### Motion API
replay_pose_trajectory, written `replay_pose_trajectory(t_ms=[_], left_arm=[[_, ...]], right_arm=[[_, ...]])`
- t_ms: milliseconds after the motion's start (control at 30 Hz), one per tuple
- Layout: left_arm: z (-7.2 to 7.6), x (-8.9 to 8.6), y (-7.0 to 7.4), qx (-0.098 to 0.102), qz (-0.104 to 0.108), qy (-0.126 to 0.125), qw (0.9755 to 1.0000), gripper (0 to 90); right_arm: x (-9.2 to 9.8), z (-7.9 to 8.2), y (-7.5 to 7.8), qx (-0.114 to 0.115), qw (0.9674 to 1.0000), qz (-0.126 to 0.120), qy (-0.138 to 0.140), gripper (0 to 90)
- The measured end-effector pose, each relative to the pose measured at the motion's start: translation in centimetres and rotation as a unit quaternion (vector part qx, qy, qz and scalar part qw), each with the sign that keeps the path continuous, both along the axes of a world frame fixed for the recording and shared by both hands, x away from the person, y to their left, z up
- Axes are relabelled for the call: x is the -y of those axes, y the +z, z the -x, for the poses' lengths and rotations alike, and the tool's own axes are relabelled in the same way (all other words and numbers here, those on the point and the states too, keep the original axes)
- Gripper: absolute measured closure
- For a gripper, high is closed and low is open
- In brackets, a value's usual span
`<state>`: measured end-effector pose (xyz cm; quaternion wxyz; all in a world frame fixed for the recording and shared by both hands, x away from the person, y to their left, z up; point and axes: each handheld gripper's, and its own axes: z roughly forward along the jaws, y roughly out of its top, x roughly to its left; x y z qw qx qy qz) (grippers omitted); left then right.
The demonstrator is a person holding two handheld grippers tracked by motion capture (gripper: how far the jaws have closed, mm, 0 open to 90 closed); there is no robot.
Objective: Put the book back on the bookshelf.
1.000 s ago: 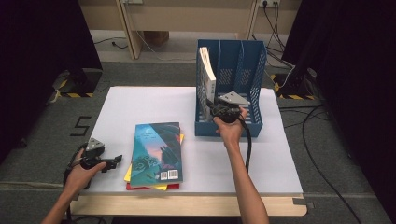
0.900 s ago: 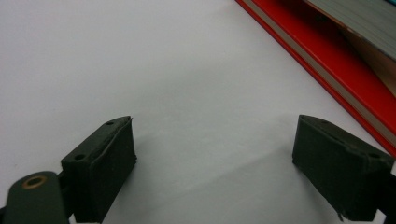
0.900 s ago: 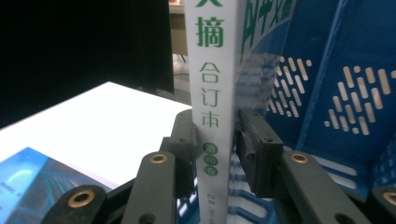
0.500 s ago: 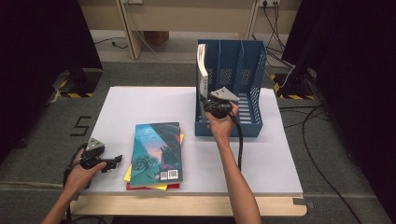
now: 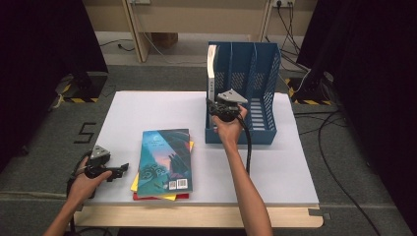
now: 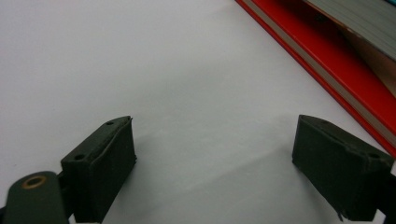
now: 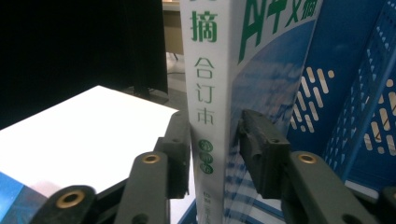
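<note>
High view: the right gripper (image 5: 212, 109) is at the front left corner of the blue file rack (image 5: 265, 73), which stands at the far right of the white table (image 5: 157, 105). A white-spined book (image 5: 212, 69) stands upright in the rack's leftmost slot, directly ahead of this gripper. The left gripper (image 5: 120, 170) rests low at the near left edge of the table, just beside a stack of books (image 5: 164, 160) lying flat: a teal-covered one on top, yellow and red ones beneath. The two grippers are well apart. Grey carpet surrounds the table, with black curtains on both sides, cables on the floor at right and a wooden frame at the back.

Left gripper view: the jaws stand wide apart with bare white table (image 6: 187, 70) between them and hold nothing. The red book (image 6: 336, 70) at the bottom of the stack lies to the upper right, just beyond the right jaw and apart from it.

Right gripper view: the book (image 7: 208, 93) stands between the two jaws, its white spine with green characters facing the camera. The jaws have just been opening; the left pad lies against or very near the spine edge, while a narrow gap shows between the right pad and the cover, so the grip is released. The perforated blue rack wall (image 7: 355, 102) rises at right; the table (image 7: 93, 130) lies at left under a dark background.
</note>
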<state>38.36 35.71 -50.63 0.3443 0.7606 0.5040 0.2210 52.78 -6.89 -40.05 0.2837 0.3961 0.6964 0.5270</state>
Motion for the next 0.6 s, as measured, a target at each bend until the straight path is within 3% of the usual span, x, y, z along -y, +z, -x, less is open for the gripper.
replay_pose_trajectory(t_ms=[433,567,600], left_arm=[[0.00,0.00,0.00,0.000,0.000,0.000,1.0000,12.2],[0.00,0.01,0.00,0.000,0.000,0.000,1.0000,12.2],[0.00,0.01,0.00,0.000,0.000,0.000,1.0000,12.2]], right_arm=[[0.68,0.43,0.04,0.003,1.0000,-0.006,0.003,56.7],[-0.21,0.09,0.33,0.023,0.9981,0.045,-0.035,56.8],[-0.21,0.09,0.33,0.023,0.9981,0.045,-0.035,57.4]])
